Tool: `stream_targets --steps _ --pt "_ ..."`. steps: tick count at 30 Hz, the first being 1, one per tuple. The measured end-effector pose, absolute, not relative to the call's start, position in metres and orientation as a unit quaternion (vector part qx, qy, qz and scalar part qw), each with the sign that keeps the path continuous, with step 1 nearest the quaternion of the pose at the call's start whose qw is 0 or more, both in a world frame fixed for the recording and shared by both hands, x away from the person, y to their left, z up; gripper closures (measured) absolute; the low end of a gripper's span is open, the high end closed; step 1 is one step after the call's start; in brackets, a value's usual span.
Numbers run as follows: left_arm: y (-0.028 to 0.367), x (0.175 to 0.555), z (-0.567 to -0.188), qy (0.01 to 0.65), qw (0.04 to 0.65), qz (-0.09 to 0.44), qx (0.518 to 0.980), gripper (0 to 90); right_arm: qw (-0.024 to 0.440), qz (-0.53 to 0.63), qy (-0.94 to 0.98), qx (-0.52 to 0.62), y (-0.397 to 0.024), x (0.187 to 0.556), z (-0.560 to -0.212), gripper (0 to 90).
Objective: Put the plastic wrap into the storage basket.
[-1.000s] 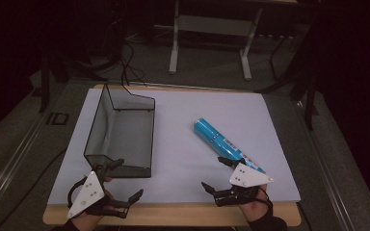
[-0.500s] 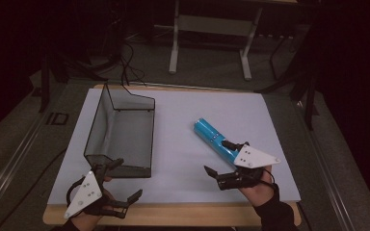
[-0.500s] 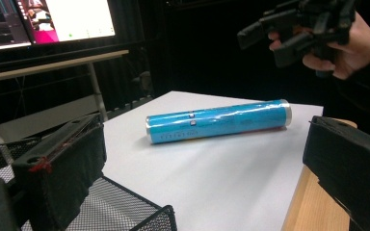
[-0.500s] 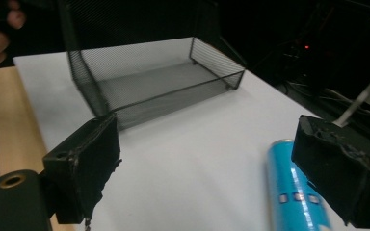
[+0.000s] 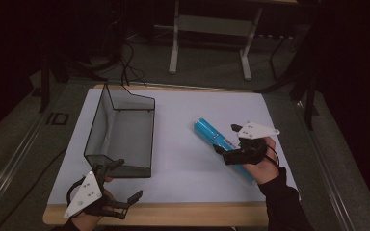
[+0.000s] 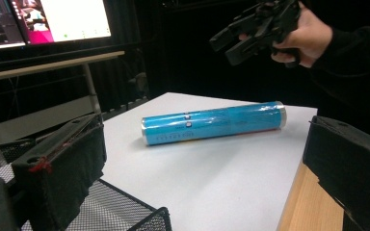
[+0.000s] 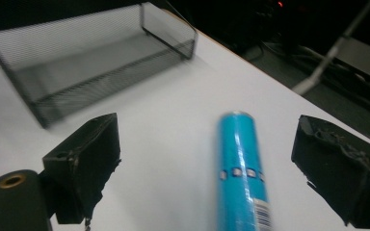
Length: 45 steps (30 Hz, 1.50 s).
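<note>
Hovering my right claw above the blue tube, jaws spread wide to either side of it. Tube lies flat on the white surface, long axis running straight ahead between the jaws. Left claw, also spread, sits well apart beside the mesh tray.

So on the table in front of me: the wire basket sits on the left half, the tube lies on its side to its right, well apart from it. My left gripper is at the near edge just before the basket. My right gripper hangs over the tube, jaws either side.
</note>
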State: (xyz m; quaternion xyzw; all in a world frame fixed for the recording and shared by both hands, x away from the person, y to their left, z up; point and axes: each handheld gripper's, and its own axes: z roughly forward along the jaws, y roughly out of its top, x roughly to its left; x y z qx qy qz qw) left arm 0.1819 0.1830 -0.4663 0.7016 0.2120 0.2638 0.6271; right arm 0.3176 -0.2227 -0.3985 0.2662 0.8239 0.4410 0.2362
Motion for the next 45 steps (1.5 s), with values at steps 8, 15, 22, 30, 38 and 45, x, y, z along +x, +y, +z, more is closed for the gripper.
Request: stream_targets --steps 8,15,22,30,38,45 --pt "0.183 0.183 -0.467 0.213 0.627 0.261 0.702 2.0 0.211 0.398 0.846 0.284 -0.228 0.34 -0.414 9.7" --pt "0.183 0.182 -0.467 0.212 0.626 0.262 0.703 2.0 0.178 0.365 0.863 0.299 -0.231 0.359 -0.43 10.2" --pt "0.182 0.182 -0.468 0.211 0.622 0.262 0.707 2.0 0.15 0.339 0.873 0.317 -0.235 0.374 -0.448 12.9" --pt "0.181 0.183 -0.468 0.211 0.62 0.262 0.709 2.0 0.132 0.3 0.884 0.332 -0.238 0.388 -0.468 13.1" --pt "0.179 0.183 -0.47 0.208 0.613 0.263 0.715 2.0 0.106 0.261 0.896 0.344 -0.239 0.403 -0.482 13.7" --pt "0.179 0.183 -0.47 0.207 0.61 0.266 0.717 2.0 0.081 0.219 0.906 0.354 -0.237 0.415 -0.492 14.7"
